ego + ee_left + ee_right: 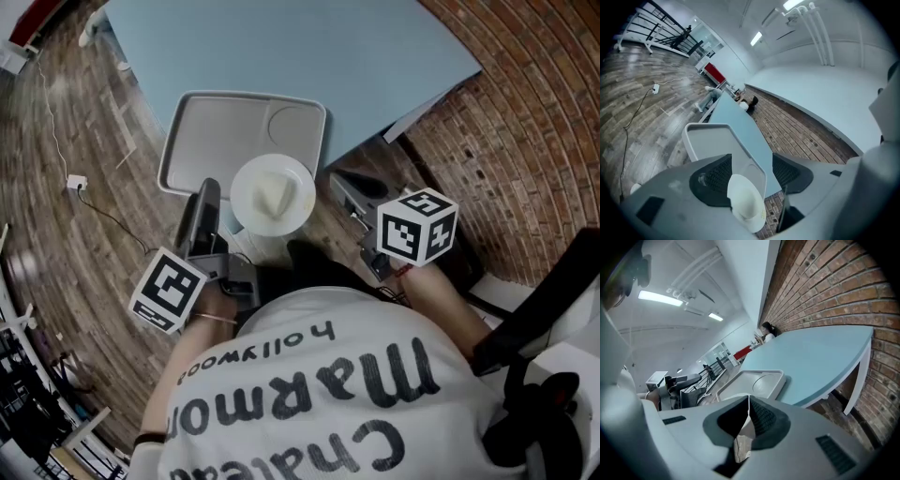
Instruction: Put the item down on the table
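Note:
A white cup [272, 195] hangs in the air over the floor, just short of the near edge of the light blue table [375, 66]. My right gripper [336, 187] comes at it from the right. In the right gripper view this gripper [749, 401] is shut on the cup's thin rim [743, 446]. At the cup's left is my left gripper [208, 197]. Seen from the left gripper view, it [752, 171] stands open, and the cup [747, 206] lies low between its jaws, close to the left pad. A grey tray [202, 131] rests on the table right beyond the cup.
The tray [708, 140] overhangs the table's near edge and has a round recess [764, 380]. A white table leg [860, 376] stands at the right. Brick floor lies to the right, wood floor to the left, with a cable and plug [75, 181] on it.

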